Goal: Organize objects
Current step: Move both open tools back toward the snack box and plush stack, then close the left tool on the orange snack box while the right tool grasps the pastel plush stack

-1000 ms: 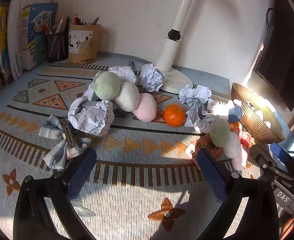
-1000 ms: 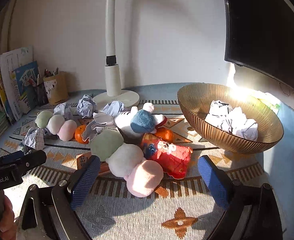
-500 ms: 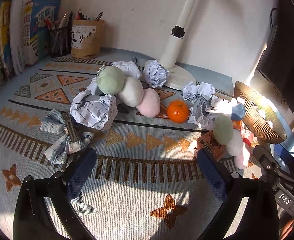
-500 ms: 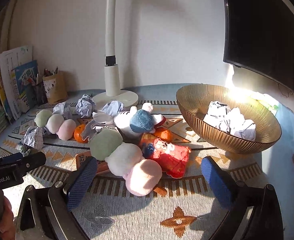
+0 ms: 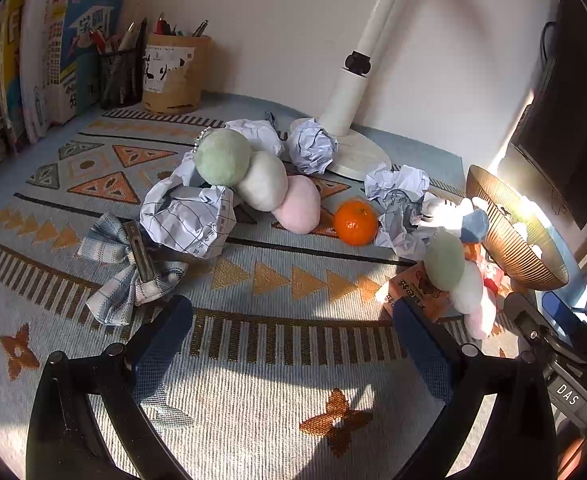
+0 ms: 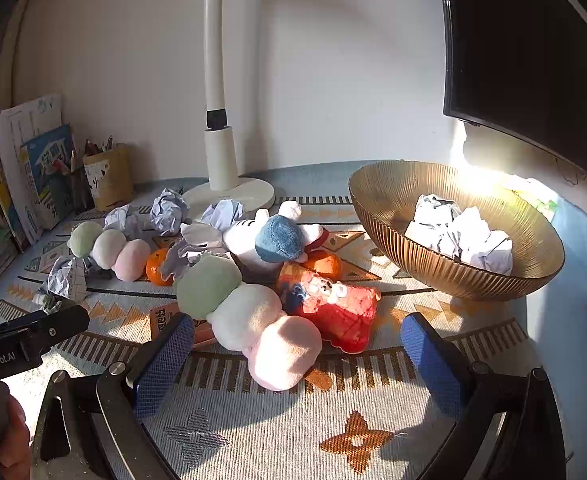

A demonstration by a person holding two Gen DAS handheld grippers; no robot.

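My left gripper [image 5: 293, 336] is open and empty above the patterned mat, short of a crumpled checked paper ball [image 5: 189, 220] and a three-ball plush [image 5: 257, 178]. An orange [image 5: 355, 222] and more paper balls [image 5: 311, 146] lie beyond. My right gripper [image 6: 293, 356] is open and empty, its fingers either side of a second three-ball plush [image 6: 249, 312]. A red plush [image 6: 333, 304], a blue-and-white plush [image 6: 277, 236] and a second orange [image 6: 325, 264] lie behind it. A gold bowl [image 6: 433, 264] at right holds paper balls [image 6: 461, 236].
A white lamp base [image 5: 357, 152] stands at the back. Pen holders [image 5: 173, 74] and books [image 5: 45, 68] line the back left. A checked cloth bow clip [image 5: 129, 268] lies left. A small orange box [image 5: 413, 292] sits near the plush. A dark monitor [image 6: 533, 60] hangs right.
The left gripper has moved forward and a little left, so the paper ball and plush sit closer. The right gripper has barely shifted. Both stay open.
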